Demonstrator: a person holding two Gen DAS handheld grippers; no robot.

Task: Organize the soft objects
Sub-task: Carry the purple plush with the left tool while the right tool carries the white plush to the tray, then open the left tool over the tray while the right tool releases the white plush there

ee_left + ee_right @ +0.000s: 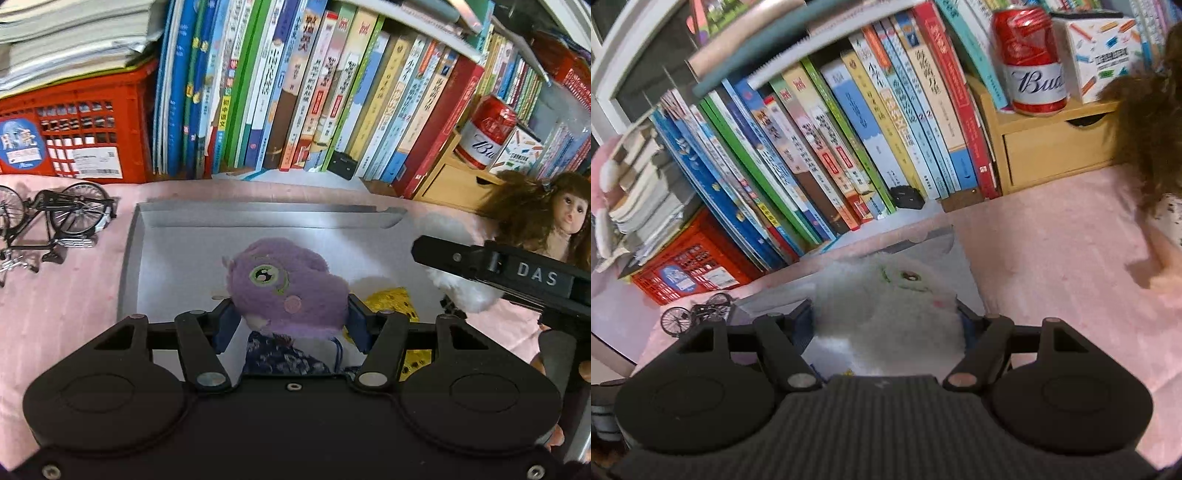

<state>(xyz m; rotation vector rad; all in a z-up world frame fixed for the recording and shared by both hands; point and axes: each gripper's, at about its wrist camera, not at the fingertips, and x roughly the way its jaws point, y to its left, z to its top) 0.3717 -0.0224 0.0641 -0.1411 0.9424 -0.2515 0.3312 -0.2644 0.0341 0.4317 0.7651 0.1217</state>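
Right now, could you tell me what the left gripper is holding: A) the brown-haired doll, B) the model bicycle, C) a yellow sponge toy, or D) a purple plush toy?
D: the left gripper has its fingers closed on either side of the purple plush toy, above the grey tray.

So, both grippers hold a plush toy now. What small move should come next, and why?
Probably lower the left gripper a little and release the purple plush into the grey tray: it already hangs over the tray floor. The right gripper holds the white plush at the tray's edge.
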